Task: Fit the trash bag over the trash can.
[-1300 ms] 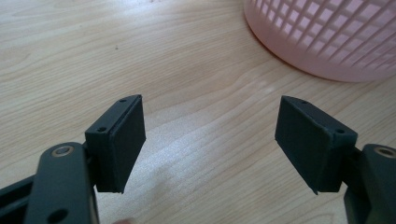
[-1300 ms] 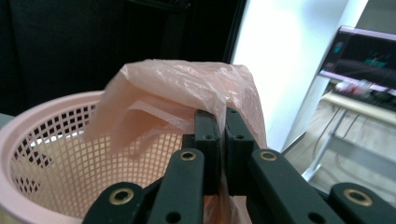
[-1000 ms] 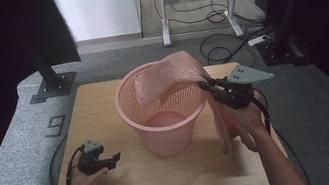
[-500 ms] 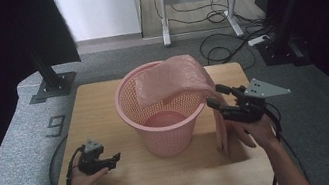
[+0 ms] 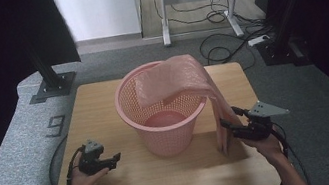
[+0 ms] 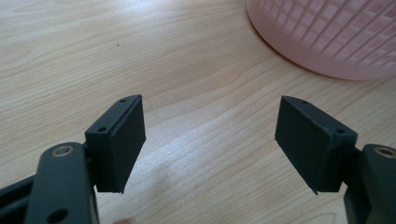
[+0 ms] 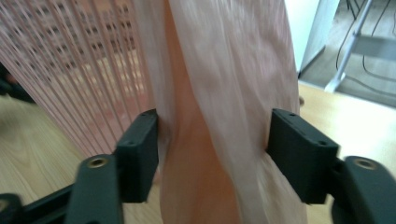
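A pink mesh basket (image 5: 166,127) stands upright in the middle of the wooden table (image 5: 98,103). A thin pink plastic sheet (image 5: 180,77) lies over its far right rim and hangs down its right side to the tabletop. My right gripper (image 5: 229,129) is low at that hanging strip; in the right gripper view the gripper (image 7: 215,149) stands open with the sheet (image 7: 224,93) between its jaws and the basket wall (image 7: 84,70) to the left. My left gripper (image 5: 113,159) rests near the front left of the table, open (image 6: 210,140) and holding nothing, the basket (image 6: 327,37) ahead of it.
Bare wood lies in front of and left of the basket. The table's right edge is close behind the right hand. Beyond the table are a grey floor, a black stand base (image 5: 52,86), a desk frame (image 5: 198,3) and cables (image 5: 225,44).
My right gripper has moved from the sheet near the basket's rim down and toward the person, to the hanging strip's lower end. The left gripper has stayed put.
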`<state>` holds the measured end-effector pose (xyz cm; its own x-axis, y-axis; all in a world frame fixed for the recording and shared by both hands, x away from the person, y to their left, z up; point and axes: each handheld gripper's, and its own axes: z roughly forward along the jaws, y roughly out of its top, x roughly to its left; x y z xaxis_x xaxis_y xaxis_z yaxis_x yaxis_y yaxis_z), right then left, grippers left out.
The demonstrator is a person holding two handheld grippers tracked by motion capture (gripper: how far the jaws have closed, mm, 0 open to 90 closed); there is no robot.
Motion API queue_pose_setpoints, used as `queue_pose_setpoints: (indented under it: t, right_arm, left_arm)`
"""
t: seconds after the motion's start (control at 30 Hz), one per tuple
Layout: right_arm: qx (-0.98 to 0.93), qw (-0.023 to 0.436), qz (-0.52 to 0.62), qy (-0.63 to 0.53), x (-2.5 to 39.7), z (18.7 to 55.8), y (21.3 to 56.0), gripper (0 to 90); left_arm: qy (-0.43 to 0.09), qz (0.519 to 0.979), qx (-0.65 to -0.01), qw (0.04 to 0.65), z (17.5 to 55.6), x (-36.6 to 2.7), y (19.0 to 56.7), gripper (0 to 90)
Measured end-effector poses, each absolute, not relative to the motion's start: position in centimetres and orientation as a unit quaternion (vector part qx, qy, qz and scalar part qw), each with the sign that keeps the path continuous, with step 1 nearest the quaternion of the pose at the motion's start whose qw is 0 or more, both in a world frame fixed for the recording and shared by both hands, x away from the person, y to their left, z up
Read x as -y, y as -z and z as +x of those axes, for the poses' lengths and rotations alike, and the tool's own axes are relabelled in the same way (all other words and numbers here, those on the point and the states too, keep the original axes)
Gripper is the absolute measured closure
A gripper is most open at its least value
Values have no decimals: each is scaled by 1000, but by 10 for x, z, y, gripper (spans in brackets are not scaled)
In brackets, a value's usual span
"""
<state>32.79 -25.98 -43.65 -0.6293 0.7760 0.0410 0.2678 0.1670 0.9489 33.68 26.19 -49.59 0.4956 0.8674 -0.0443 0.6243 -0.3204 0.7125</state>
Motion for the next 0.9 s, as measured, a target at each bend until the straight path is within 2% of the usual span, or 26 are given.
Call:
queue_pose_setpoints:
  t: [0.03,0.17,0.33,0.53,0.9]
  right_arm:
    - [-727,242,365,-528,260,329,441,413]
    - [-733,248,370,-514,263,331,450,684]
    - [-732,273,362,-508,268,329,445,839]
    - [-716,304,352,-520,279,326,418,879]
    - [-709,354,304,-528,279,331,353,882]
  left_arm:
    - [-177,791,-472,348,336,-262,495,243]
    - [-183,783,-476,356,335,-264,490,245]
    - [-190,776,-477,367,334,-265,486,268]
    - [-194,767,-459,403,333,-263,459,276]
    - [-202,746,-420,477,329,-265,411,280]
